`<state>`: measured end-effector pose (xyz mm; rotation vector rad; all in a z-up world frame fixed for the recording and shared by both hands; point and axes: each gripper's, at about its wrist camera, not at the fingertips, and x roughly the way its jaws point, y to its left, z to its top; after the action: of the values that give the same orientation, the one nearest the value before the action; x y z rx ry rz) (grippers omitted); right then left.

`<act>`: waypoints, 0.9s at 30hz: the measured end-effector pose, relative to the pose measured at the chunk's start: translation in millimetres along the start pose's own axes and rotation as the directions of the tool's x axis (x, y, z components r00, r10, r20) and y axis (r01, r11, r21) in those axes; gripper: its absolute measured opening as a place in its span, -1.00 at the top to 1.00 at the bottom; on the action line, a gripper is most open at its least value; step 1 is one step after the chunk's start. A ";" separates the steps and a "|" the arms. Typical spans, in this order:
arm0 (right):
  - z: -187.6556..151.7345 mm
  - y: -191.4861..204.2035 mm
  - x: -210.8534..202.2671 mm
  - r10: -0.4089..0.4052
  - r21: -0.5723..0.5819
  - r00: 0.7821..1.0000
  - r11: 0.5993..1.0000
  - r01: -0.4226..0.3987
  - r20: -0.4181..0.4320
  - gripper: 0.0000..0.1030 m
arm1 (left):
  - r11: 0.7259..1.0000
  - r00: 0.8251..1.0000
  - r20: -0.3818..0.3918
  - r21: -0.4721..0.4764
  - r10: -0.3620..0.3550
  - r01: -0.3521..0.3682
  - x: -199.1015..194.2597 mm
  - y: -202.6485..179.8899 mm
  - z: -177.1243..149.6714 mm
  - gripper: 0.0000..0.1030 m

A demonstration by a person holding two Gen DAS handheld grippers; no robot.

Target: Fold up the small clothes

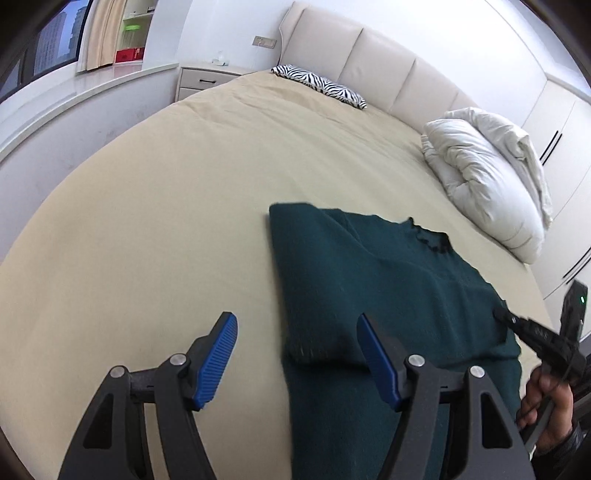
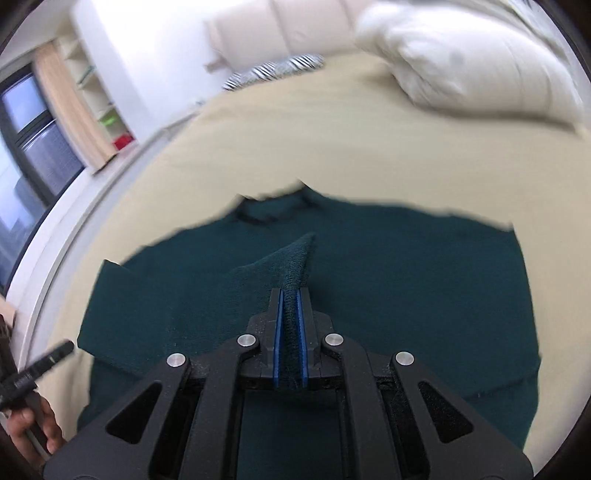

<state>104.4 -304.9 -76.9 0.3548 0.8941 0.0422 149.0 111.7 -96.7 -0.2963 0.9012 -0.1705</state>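
Green top [image 2: 388, 288] flat on bed [image 1: 166, 206], 6 o'clock. Right hand-held gripper [image 2: 290, 295] clamped on a thin fabric ridge — could slip. Left hand-held gripper [image 1: 297, 354] apart, straddling the top's edge, holding nothing — fold may skew.

Right gripper [image 2: 290, 295] clamped on a raised ridge of the dark green garment [image 2: 388, 288], blue pads [image 2: 301, 332] pressing the knit from both sides. Garment spread flat on the beige bed [image 2: 258, 147], neckline at its far edge. Beyond the garment, white duvet [image 2: 472, 62] bundled and zebra-print pillow [image 2: 273, 70] against the headboard [image 2: 280, 33]. Left of the garment, a hand [image 2: 33, 432] gripping the left gripper's [image 2: 51, 356] handle.
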 end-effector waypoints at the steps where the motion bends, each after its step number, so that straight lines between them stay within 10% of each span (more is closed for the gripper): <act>1: -3.0 -7.5 4.0 0.014 0.027 1.000 1.000 -0.014 -0.004 0.88 | 1.000 1.000 -0.004 0.004 0.001 -0.001 4.8 -0.8 5.6 -0.36; 21: -20.5 -41.4 13.9 0.025 0.081 1.000 0.996 -0.024 -0.014 0.88 | 0.996 0.995 -0.071 0.053 0.074 -0.071 82.6 -4.9 60.9 -0.21; 27: -24.0 -37.9 12.4 0.001 0.052 1.000 0.999 0.000 -0.011 0.88 | 0.988 0.994 -0.066 0.134 0.092 -0.082 91.0 -17.2 63.2 0.79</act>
<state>89.6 -331.5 -112.1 0.4037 0.9072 0.0212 254.2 82.4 -122.0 -0.1292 0.9682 -0.1593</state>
